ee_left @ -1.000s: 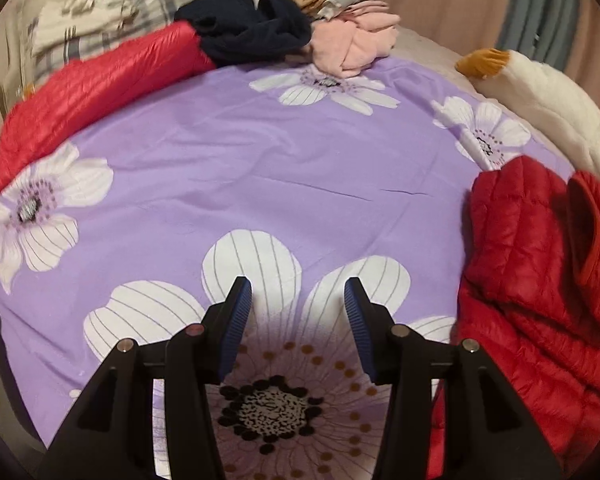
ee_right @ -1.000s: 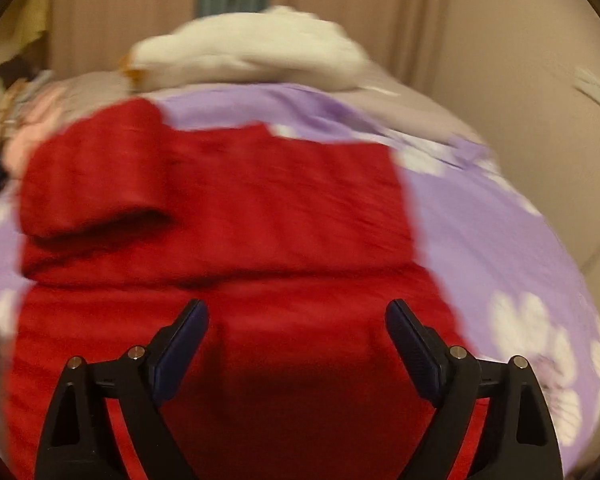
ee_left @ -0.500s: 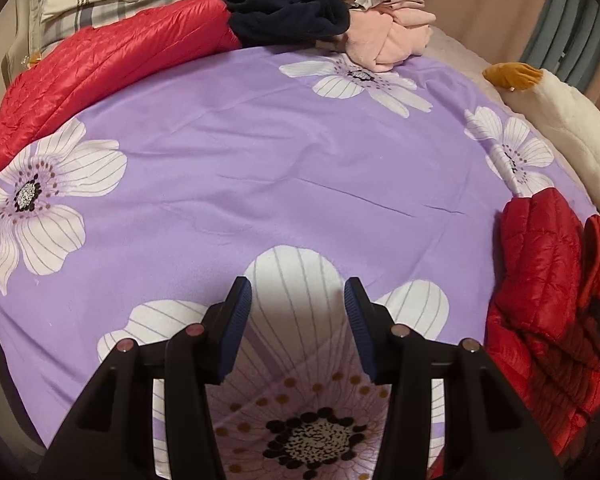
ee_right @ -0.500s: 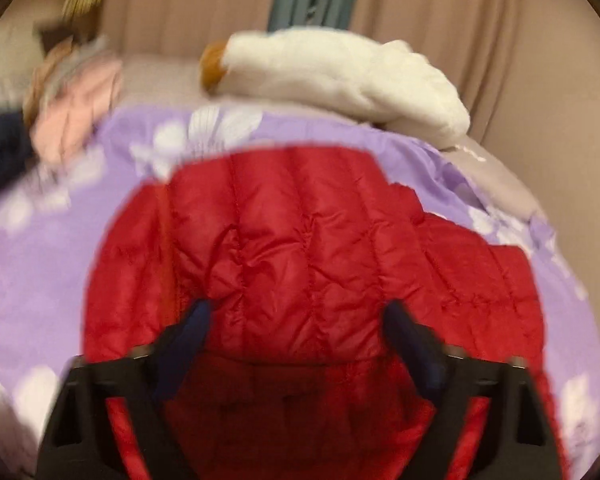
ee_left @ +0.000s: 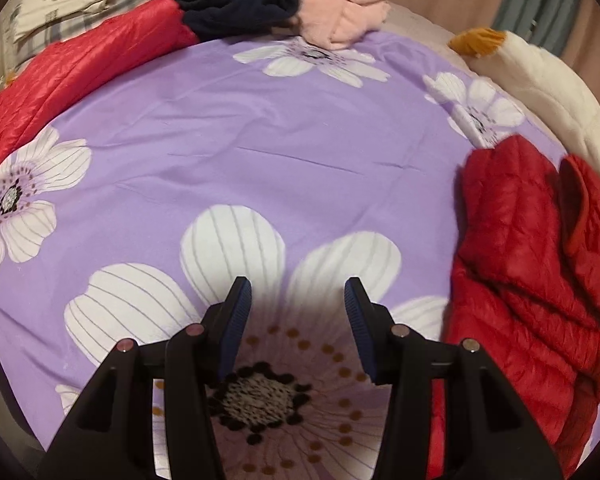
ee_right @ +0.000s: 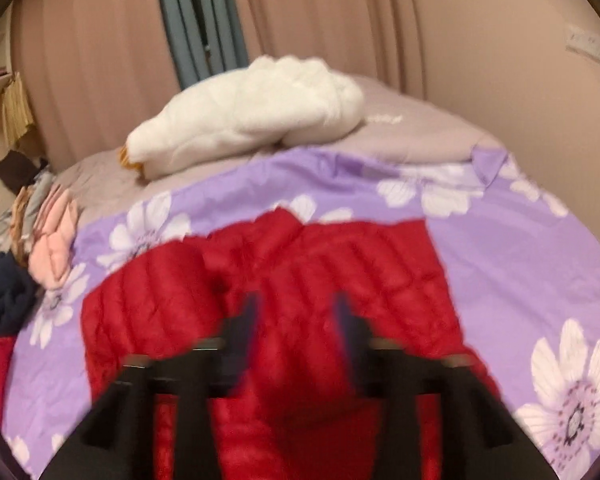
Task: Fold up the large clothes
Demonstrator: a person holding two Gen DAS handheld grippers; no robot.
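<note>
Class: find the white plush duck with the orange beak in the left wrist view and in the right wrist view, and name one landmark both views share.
Left wrist: white plush duck at the upper right edge, beyond the red puffer jacket.
Right wrist: duck at upper centre, lying behind the jacket.
Shared landmark: the purple flowered sheet.

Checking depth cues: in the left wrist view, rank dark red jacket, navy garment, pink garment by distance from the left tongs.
1. dark red jacket, right of the left tongs.
2. navy garment, far edge, centre.
3. pink garment, beside it on the right; these two too close to call.

open purple sheet [ee_left: 300, 152], clothes pile [ee_left: 260, 4] behind
</note>
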